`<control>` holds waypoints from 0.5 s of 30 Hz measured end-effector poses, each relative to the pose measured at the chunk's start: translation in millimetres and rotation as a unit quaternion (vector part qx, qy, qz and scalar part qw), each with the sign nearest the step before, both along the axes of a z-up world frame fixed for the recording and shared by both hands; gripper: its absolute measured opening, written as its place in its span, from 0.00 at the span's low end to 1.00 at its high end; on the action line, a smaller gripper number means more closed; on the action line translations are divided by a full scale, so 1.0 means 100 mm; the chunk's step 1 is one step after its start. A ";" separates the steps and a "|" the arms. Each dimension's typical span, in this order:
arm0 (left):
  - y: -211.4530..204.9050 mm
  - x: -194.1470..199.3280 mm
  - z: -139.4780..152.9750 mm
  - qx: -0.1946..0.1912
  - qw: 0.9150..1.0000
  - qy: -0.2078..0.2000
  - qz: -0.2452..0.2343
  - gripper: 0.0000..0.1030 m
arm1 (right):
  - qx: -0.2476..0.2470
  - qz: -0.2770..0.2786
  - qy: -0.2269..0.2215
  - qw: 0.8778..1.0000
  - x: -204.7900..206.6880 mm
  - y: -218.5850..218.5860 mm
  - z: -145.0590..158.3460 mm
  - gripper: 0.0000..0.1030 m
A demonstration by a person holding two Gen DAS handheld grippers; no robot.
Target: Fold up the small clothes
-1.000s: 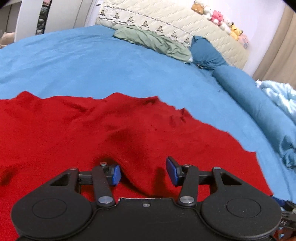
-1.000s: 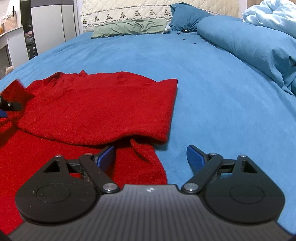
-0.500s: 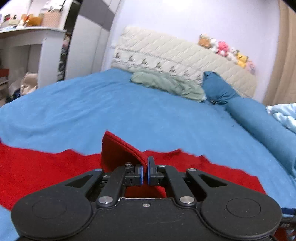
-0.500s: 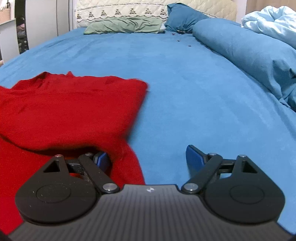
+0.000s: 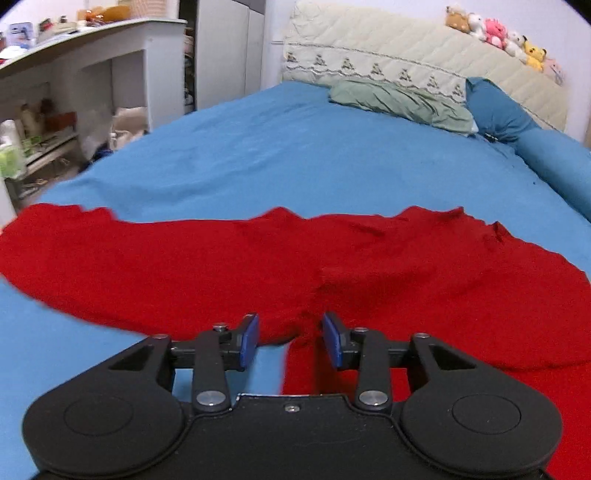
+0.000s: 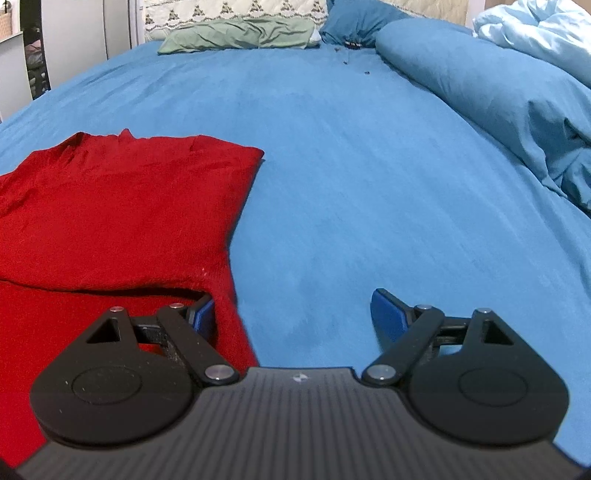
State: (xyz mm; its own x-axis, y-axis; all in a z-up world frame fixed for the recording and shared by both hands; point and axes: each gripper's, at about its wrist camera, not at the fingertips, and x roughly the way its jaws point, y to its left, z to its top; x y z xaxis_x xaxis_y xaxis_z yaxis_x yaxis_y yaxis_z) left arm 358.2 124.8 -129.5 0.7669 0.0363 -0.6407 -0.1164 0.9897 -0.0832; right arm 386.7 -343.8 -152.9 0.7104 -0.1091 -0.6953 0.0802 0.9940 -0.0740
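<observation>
The red garment [image 5: 295, 266] is lying on the blue bed [image 6: 351, 166] just ahead of both claws, with one layer already lying doubled over the part beneath, so I judge the folding is only partly done. The left gripper [image 5: 290, 338] is sitting part-open around a red ridge without pinching it, while the right gripper [image 6: 293, 314] is gaping wide, its left pad [image 6: 203, 315] over the red edge, leaving further folds.

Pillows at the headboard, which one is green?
The flat, wrinkled green pillow lying against the quilted headboard. The dark blue pillow sits beside it, plumper and nearer the stuffed toys.
</observation>
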 end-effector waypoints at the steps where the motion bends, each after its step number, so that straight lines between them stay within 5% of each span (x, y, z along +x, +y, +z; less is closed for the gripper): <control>1: 0.03 -0.07 0.07 -0.004 1.000 -0.009 -0.008 0.48 | 0.004 0.008 -0.008 1.000 -0.06 0.04 0.08 0.96; 5: -0.05 0.00 0.28 -0.001 0.998 -0.047 -0.034 0.77 | 0.056 0.067 -0.056 0.995 -0.11 0.35 0.35 0.97; 7: -0.09 0.29 0.28 -0.020 0.999 -0.037 -0.033 0.78 | 0.071 0.079 -0.051 0.993 0.01 0.52 0.37 0.97; 9: -0.04 0.56 0.22 -0.034 0.999 -0.019 -0.023 0.67 | 0.071 0.083 -0.050 0.993 0.15 0.66 0.34 0.97; 11: 0.04 0.81 0.14 -0.056 0.998 0.012 -0.019 0.39 | 0.072 0.083 -0.048 0.993 0.25 0.74 0.31 0.97; 15: -0.04 1.00 0.00 -0.041 0.996 0.047 -0.064 0.28 | 0.080 0.079 -0.039 0.993 0.36 0.78 0.23 0.97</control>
State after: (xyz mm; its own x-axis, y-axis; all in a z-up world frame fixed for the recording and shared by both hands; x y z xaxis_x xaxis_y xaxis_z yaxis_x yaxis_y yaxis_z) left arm 458.4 120.7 -129.4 0.6987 -0.1143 -0.7063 0.0000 0.9872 -0.1598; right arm 423.1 -265.5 -130.2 0.7621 0.1154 -0.6371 -0.0791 0.9932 0.0853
